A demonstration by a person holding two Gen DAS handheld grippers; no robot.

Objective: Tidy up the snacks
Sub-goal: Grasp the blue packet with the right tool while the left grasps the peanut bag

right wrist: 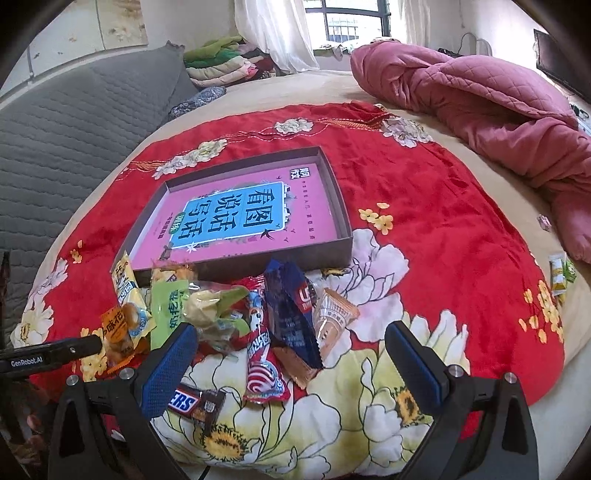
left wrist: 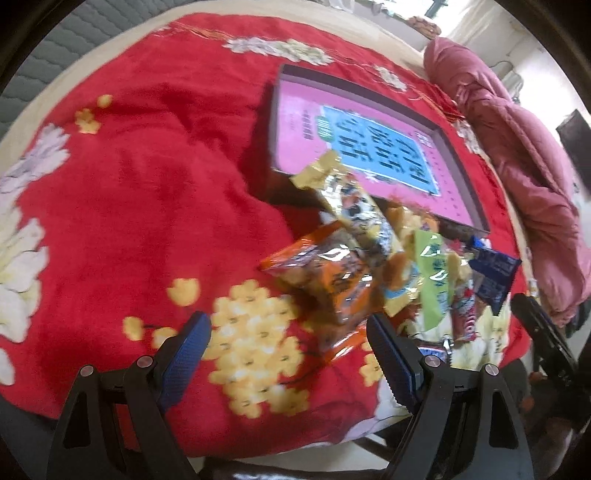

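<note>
A bed fills both views, spread with a red floral blanket (right wrist: 424,192); a pink quilt (right wrist: 480,99) is bunched at upper right, a window (right wrist: 351,18) at top. A shallow box (right wrist: 334,192) with a pink printed floor sits mid-frame. The snack pile (right wrist: 258,317) lies touching its near wall. Left gripper (left wrist: 288,332) and right gripper (right wrist: 288,343) hover low, both spread wide, empty.

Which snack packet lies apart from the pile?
The small yellow-green packet lies alone near the blanket's right edge; the others cluster before the box.
</note>
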